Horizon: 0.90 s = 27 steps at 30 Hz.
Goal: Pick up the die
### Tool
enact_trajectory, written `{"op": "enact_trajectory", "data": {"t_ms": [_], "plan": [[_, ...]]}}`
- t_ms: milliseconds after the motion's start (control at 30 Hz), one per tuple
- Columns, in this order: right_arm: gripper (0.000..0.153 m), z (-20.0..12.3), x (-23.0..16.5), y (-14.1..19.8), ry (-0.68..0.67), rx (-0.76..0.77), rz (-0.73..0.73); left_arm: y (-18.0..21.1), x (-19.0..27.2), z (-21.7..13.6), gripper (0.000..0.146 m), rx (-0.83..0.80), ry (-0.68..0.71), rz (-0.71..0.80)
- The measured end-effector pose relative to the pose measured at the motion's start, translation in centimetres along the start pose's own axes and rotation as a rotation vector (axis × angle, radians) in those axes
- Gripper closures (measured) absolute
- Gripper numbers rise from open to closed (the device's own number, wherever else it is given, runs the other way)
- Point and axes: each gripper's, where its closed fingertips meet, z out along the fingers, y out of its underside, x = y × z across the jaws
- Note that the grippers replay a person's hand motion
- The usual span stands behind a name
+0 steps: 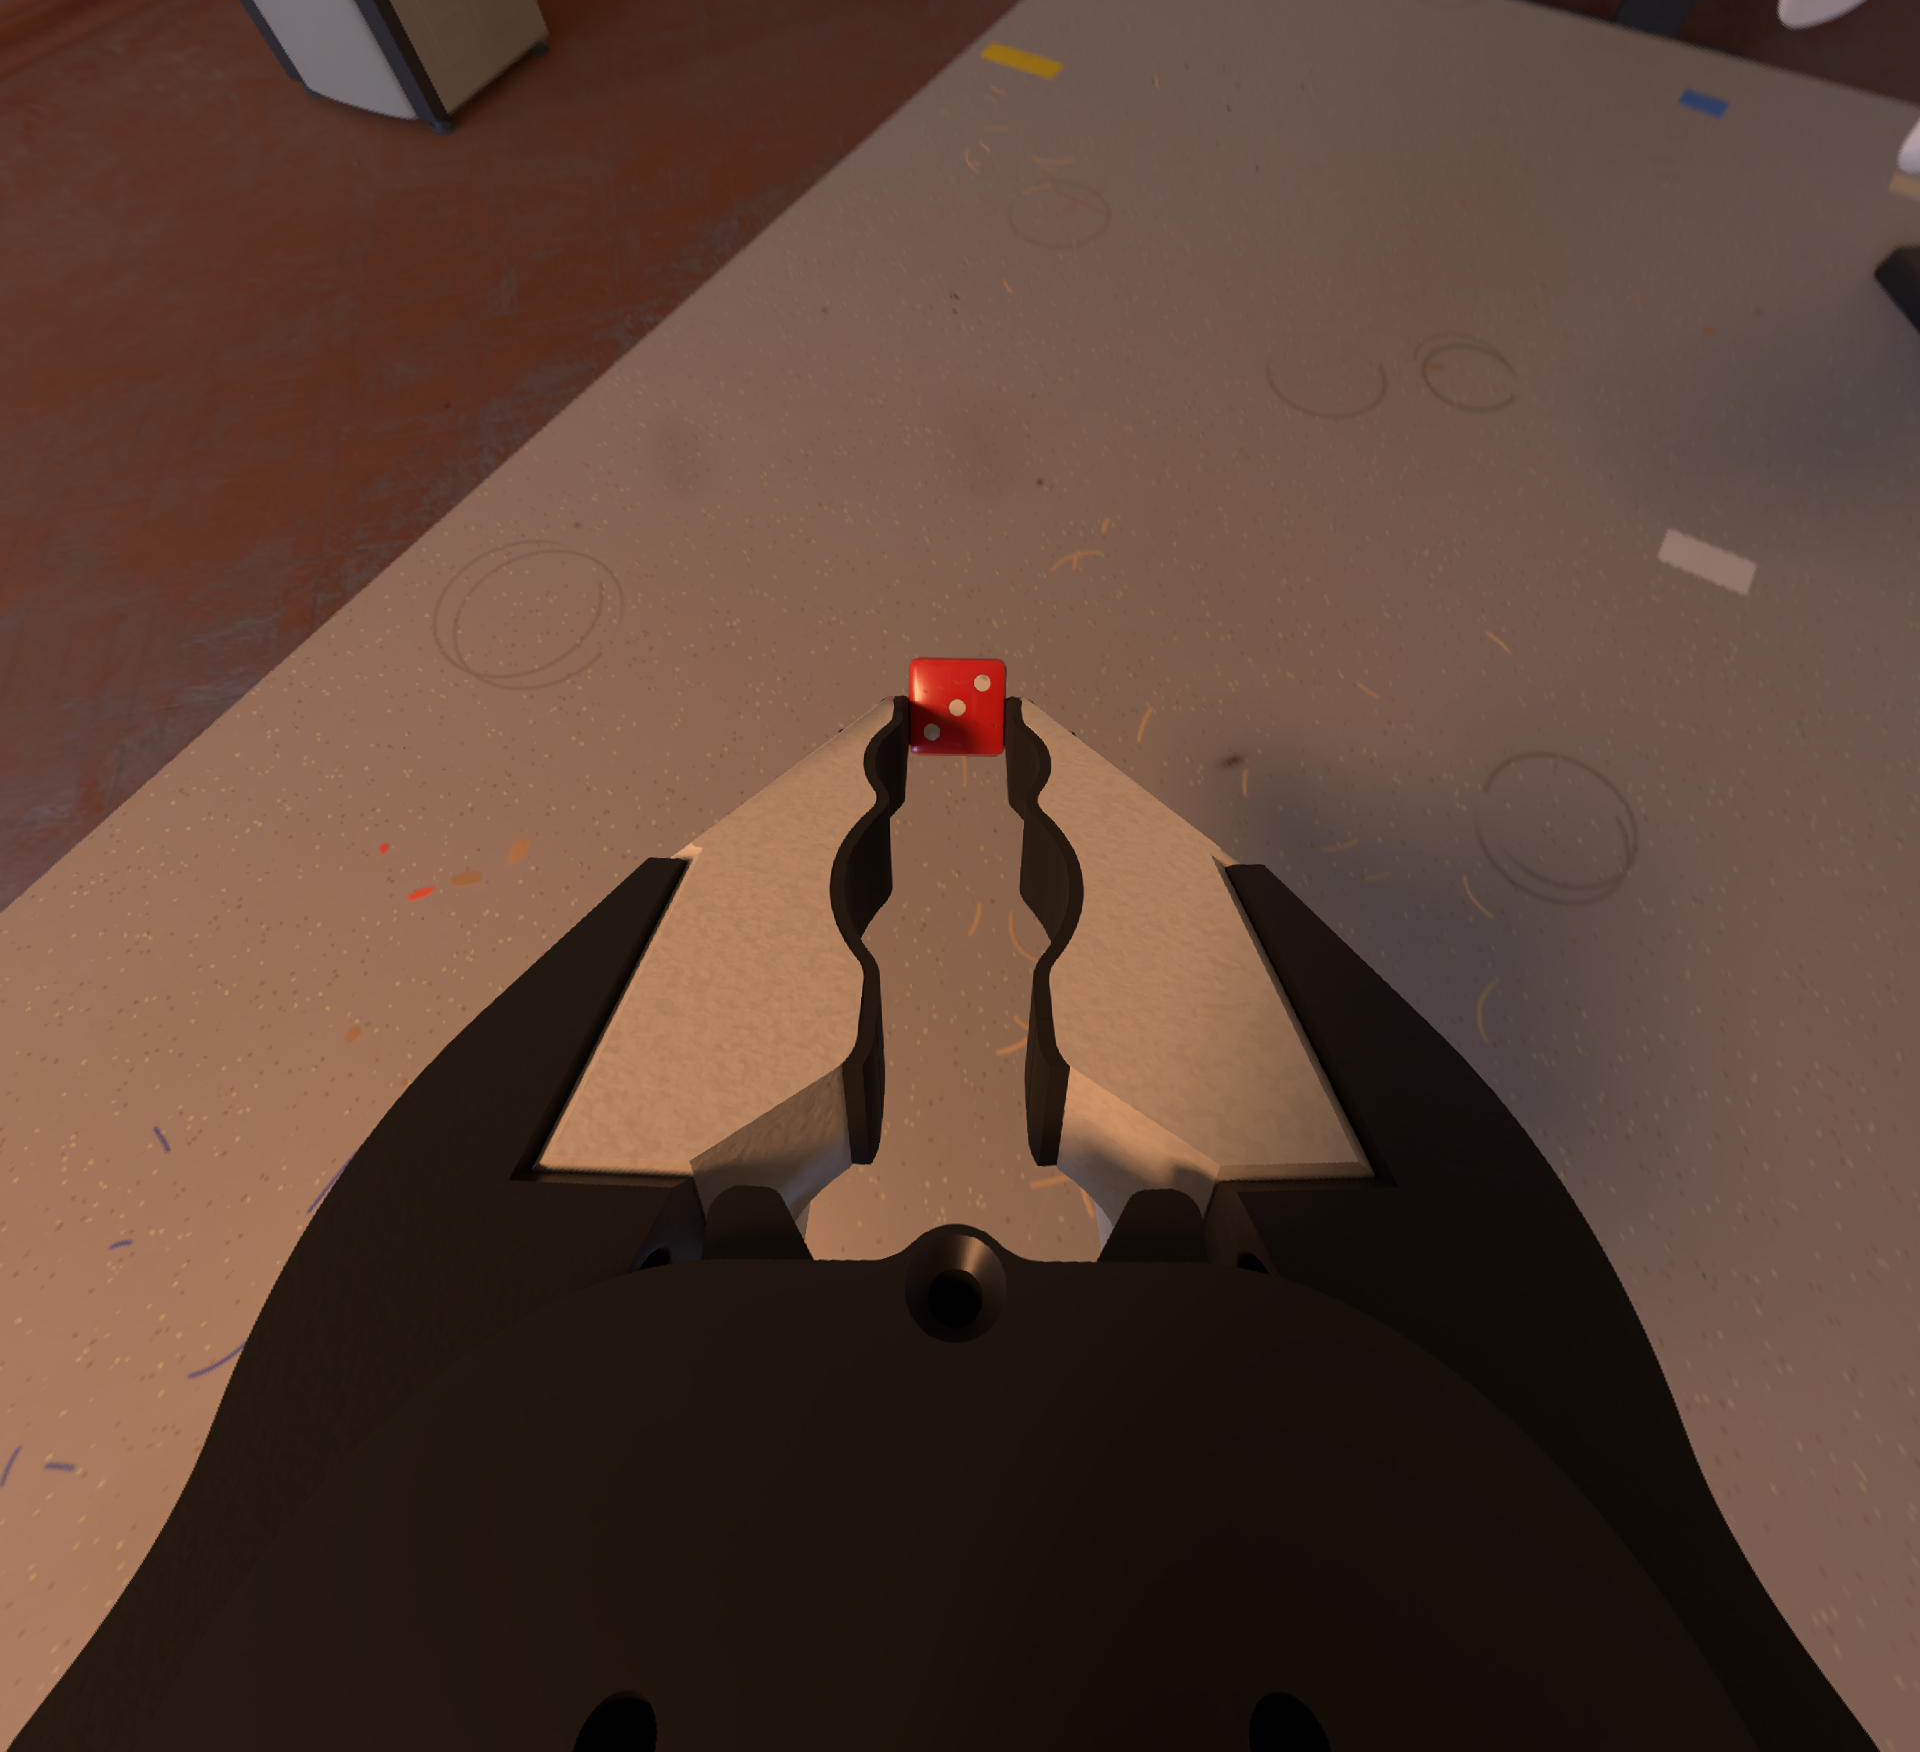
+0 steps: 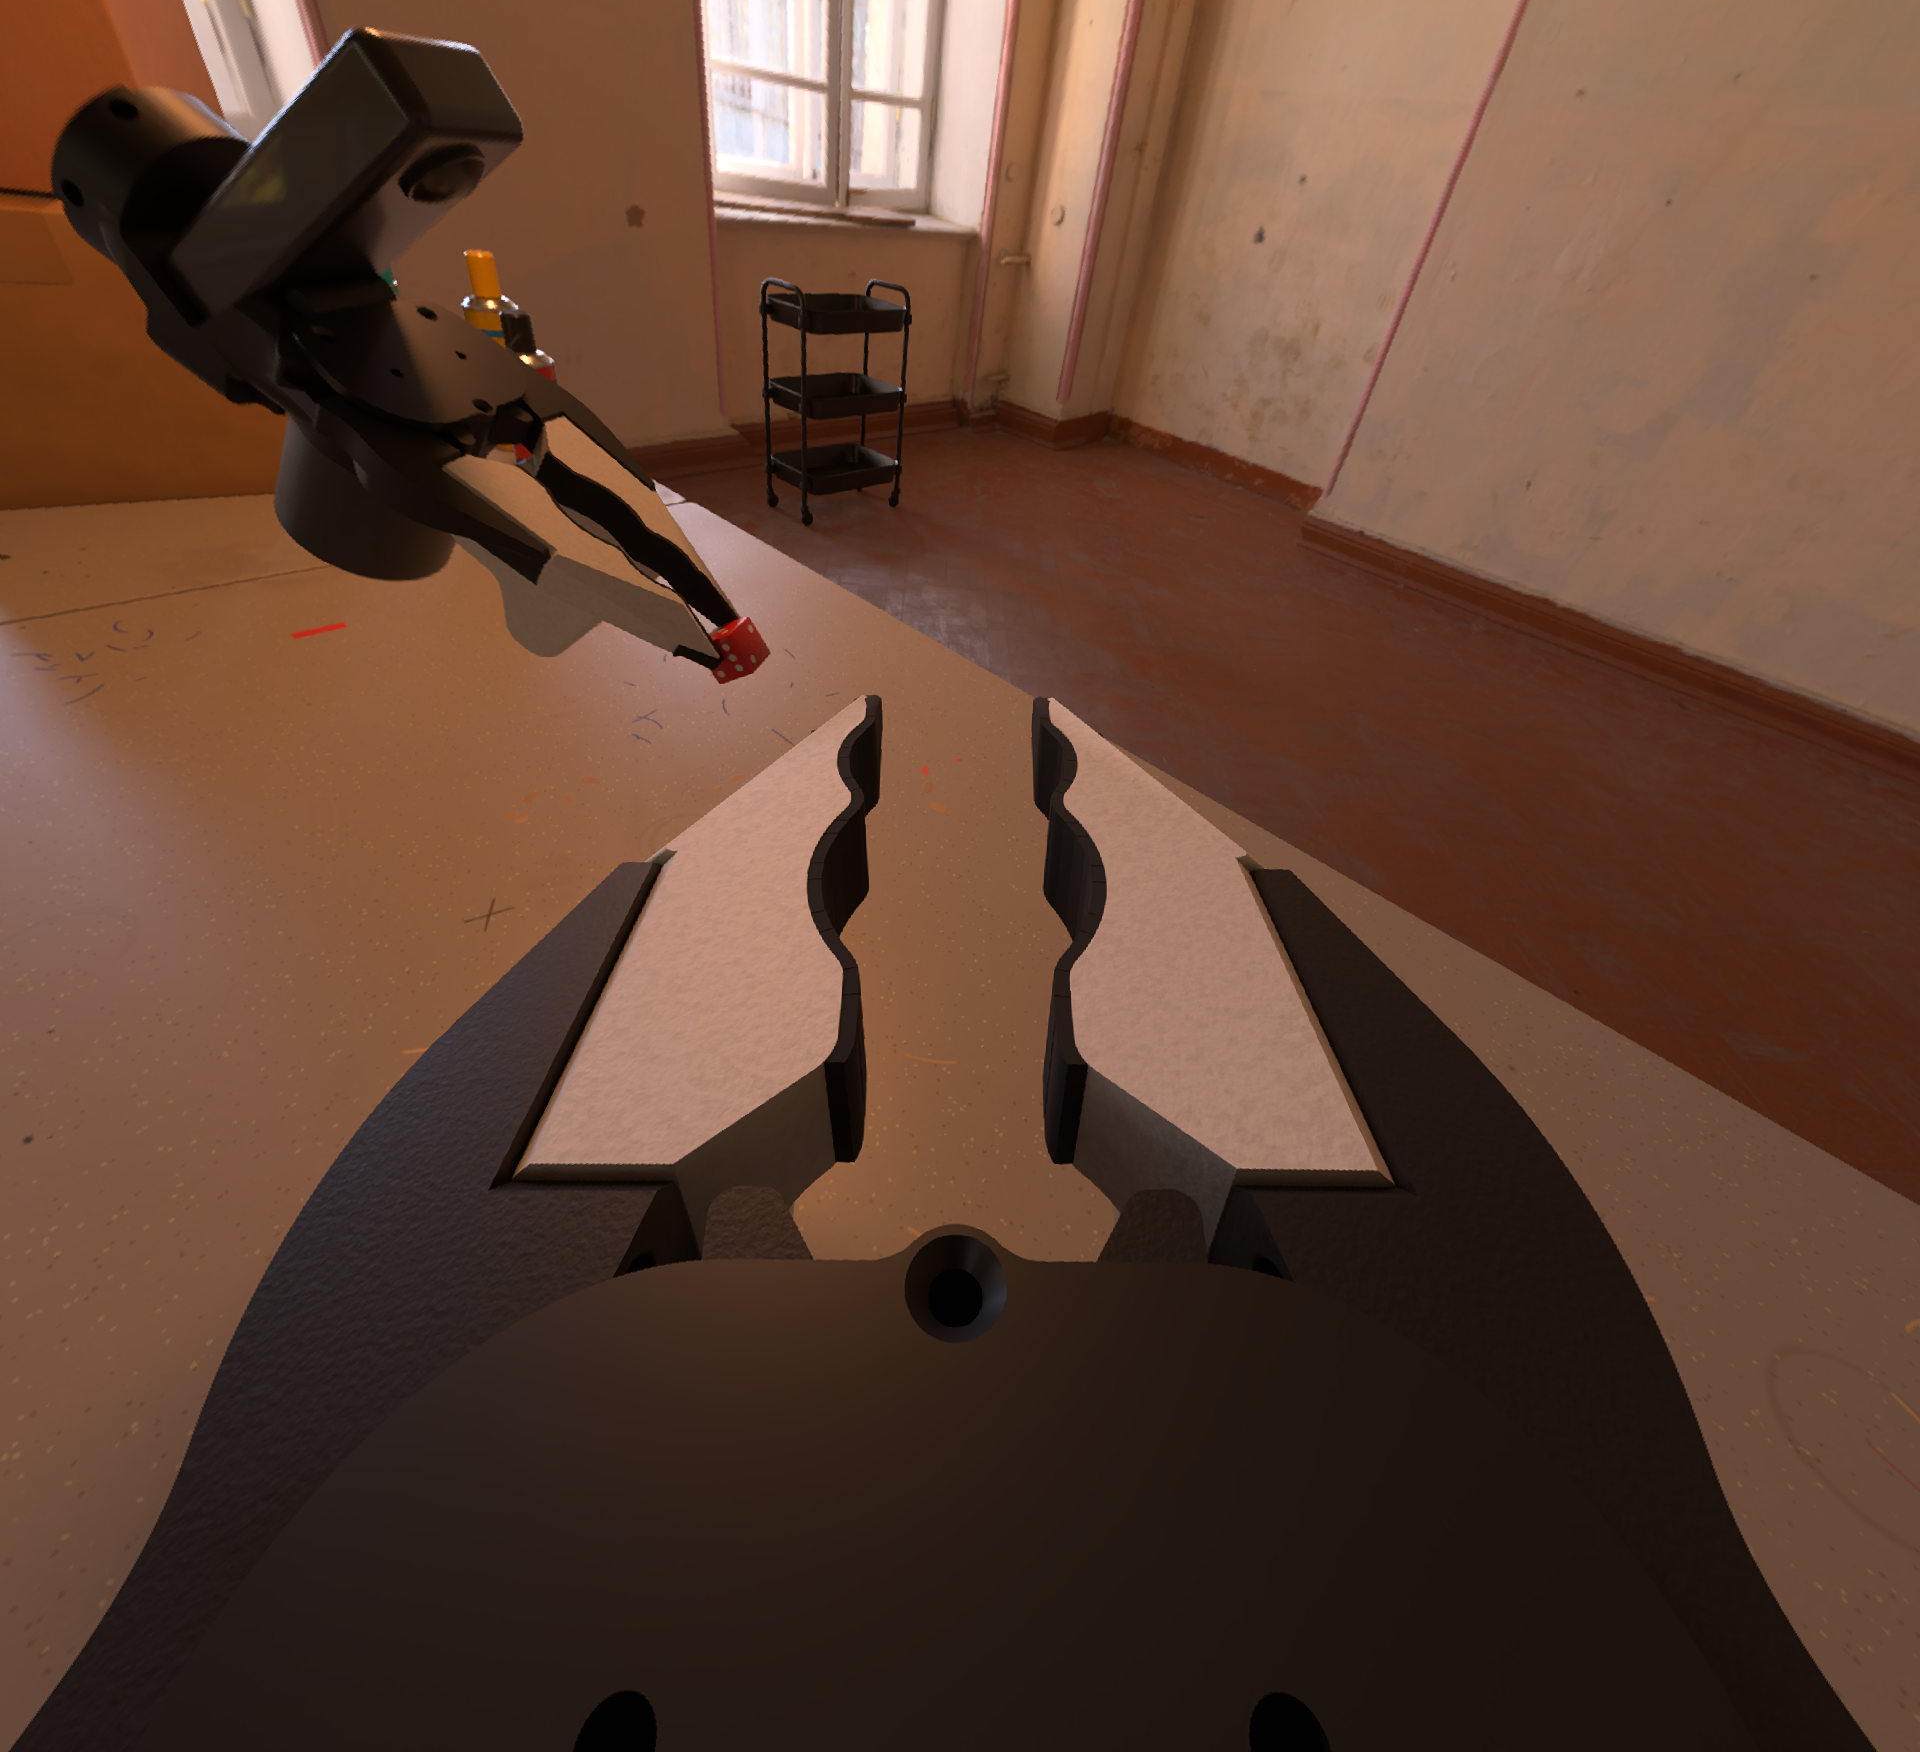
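Observation:
A small red die [image 1: 957, 705] with white pips sits pinched between the tips of my left gripper [image 1: 957, 717], which is shut on it. In the right wrist view the left gripper [image 2: 717, 644] points down and to the right and holds the die [image 2: 740, 649] a little above the beige table [image 2: 260, 871]. My right gripper [image 2: 956, 710] is open and empty, low over the table near its right edge, and the die is ahead of it and to its left.
The table [image 1: 1351, 455] bears tape marks in yellow [image 1: 1021, 60], blue [image 1: 1704, 103] and white [image 1: 1706, 560]. Its left edge drops to a red-brown floor [image 1: 260, 300]. A black cart [image 2: 834, 393] stands under a window. Cardboard boxes [image 2: 73, 144] and spray cans [image 2: 486, 294] stand beyond the left gripper.

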Motion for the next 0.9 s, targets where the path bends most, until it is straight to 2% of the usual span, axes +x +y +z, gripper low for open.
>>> {"op": "enact_trajectory", "data": {"t_ms": [233,600,700,800,900], "plan": [[0.125,0.8,-0.1,0.3,0.018,-0.008,-0.003,1.1,-2.0,1.2,0.128,-0.030,-0.002,-0.029],[0.125,1.0,-2.7,-0.3,0.058,0.003,-0.092,0.1,-0.4,2.0,0.128,0.027,0.124,-0.034],[0.125,2.2,-3.9,0.5,-0.018,0.013,-0.060,-0.1,0.3,2.1,0.128,0.025,0.137,-0.004],[0.125,3.6,-4.7,2.2,-0.089,-0.072,-0.039,0.6,1.2,2.2,0.128,-0.028,0.151,0.046],[0.125,4.6,-5.9,4.0,-0.125,-0.164,-0.118,1.6,1.9,2.4,0.128,-0.099,0.142,0.105]]}}
